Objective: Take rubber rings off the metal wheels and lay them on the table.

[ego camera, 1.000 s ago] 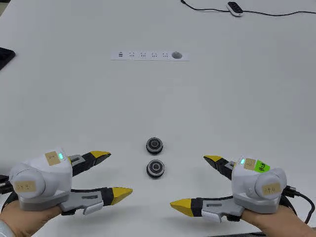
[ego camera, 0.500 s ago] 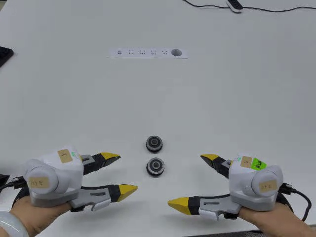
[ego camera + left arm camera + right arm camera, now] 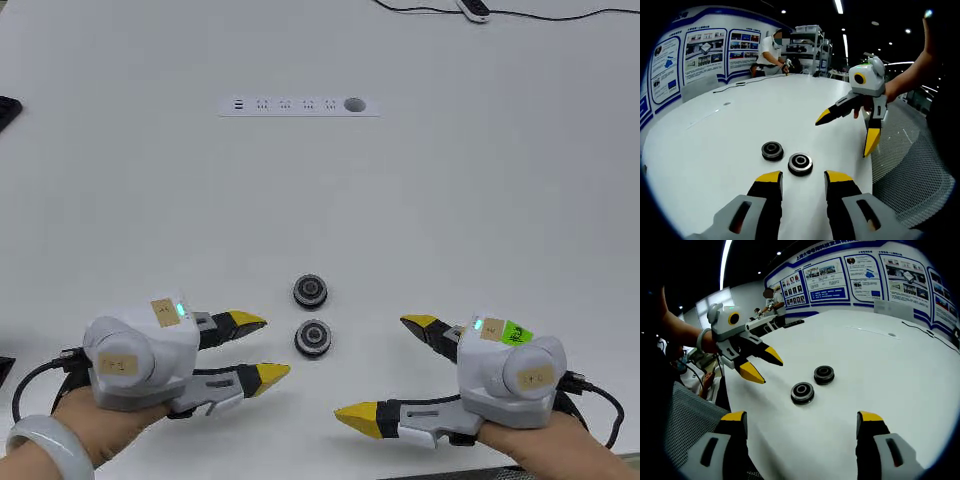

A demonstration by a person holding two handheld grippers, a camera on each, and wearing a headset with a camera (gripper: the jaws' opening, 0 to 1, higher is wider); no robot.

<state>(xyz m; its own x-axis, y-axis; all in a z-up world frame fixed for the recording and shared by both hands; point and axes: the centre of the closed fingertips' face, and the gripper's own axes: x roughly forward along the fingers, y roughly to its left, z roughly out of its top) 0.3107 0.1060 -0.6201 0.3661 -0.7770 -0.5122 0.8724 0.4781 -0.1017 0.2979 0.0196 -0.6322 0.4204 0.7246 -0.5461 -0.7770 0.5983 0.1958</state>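
Observation:
Two small metal wheels with dark rubber rings stand on the white table: a near wheel [image 3: 314,338] [image 3: 800,163] [image 3: 802,392] and a far wheel [image 3: 310,291] [image 3: 772,150] [image 3: 824,374]. My left gripper [image 3: 258,347] [image 3: 801,178] is open with a moderate gap, its yellow tips just left of the near wheel and holding nothing. To the right of that wheel my right gripper [image 3: 388,369] [image 3: 800,417] is open wide and empty. Each gripper also appears in the other's view, the right gripper [image 3: 846,132] and the left gripper [image 3: 762,364].
A white power strip [image 3: 298,106] lies flat farther back on the table [image 3: 480,200]. A cable and a small controller [image 3: 474,9] lie at the far edge. A person stands by shelves in the background of the left gripper view. The table's near edge is just under my hands.
My left gripper has moved right toward the near wheel and its jaws have narrowed. The right gripper has shifted slightly left. Both wheels stay put.

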